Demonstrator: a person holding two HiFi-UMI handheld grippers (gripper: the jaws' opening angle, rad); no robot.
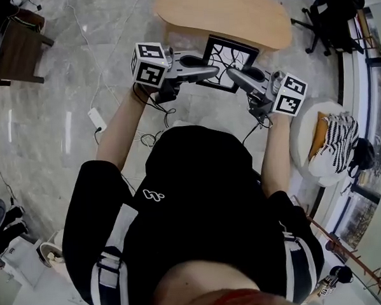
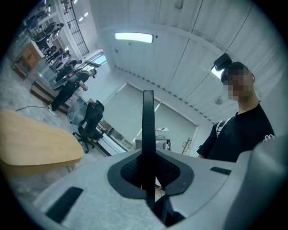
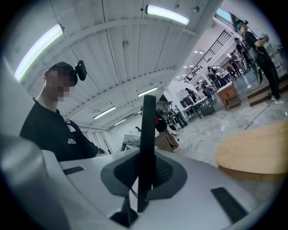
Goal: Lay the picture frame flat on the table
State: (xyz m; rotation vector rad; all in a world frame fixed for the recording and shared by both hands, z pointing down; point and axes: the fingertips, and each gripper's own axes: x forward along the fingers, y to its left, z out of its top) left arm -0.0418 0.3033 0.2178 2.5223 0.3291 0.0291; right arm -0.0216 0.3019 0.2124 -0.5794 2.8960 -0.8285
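In the head view the picture frame [image 1: 231, 62] hangs at the near edge of the desk [image 1: 234, 15], pinched from either side by the left tool [image 1: 213, 71] and right tool [image 1: 235, 76]; lowered here, it may land half off and tip to the floor. The left gripper view shows that tool's pads clamped on the edge-on picture frame [image 2: 148, 130]. The right gripper view shows the same on the picture frame [image 3: 146, 139], and so thin a hold may let it swivel or slip.

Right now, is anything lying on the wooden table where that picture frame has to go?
Nothing visible does. What shows of the wooden table looks bare; the left claw and right claw hold the picture frame at its near edge.
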